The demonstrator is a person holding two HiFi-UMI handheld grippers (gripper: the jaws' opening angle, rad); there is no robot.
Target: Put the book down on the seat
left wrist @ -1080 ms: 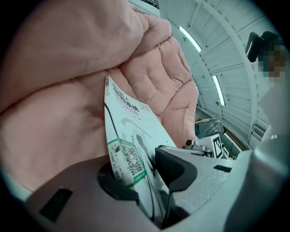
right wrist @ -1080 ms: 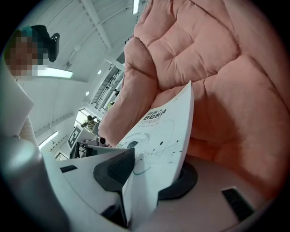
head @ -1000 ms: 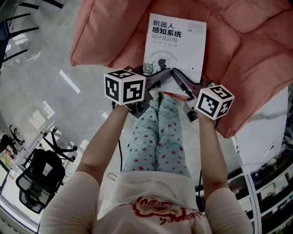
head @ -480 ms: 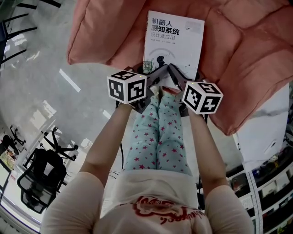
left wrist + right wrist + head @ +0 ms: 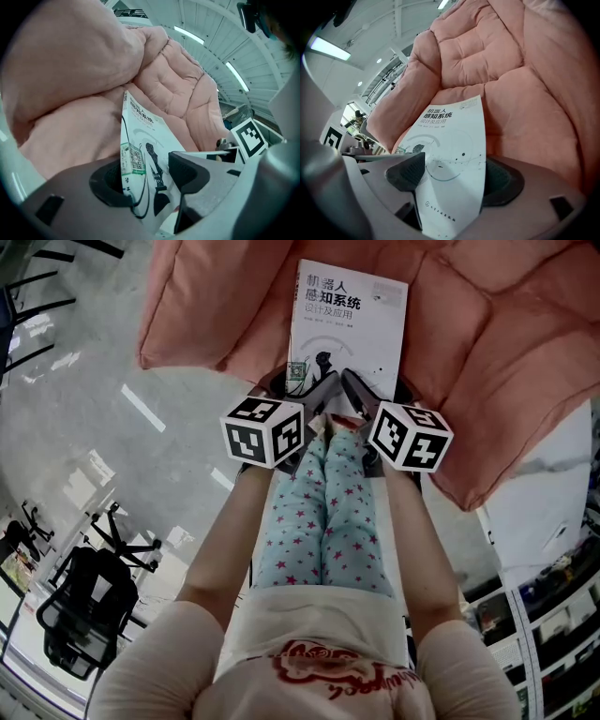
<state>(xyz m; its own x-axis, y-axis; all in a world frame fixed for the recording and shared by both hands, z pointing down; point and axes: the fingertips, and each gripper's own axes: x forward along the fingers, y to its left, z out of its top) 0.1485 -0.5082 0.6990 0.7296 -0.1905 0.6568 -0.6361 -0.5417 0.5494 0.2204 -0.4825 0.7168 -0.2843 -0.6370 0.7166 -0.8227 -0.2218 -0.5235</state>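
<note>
Two grips letting go | left gripper (image 5: 150,178) and right gripper (image 5: 450,180) jaws opening, lower edge of book (image 5: 349,329) between them | book lies on pink seat (image 5: 487,343), upper centre, so release fits

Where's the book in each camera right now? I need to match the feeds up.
Head view: book top centre, over the pink seat.
Left gripper view: book lower centre, nearly edge-on.
Right gripper view: book lower centre, cover facing the camera.
Shared landmark: the pink seat behind the book in all three.
</note>
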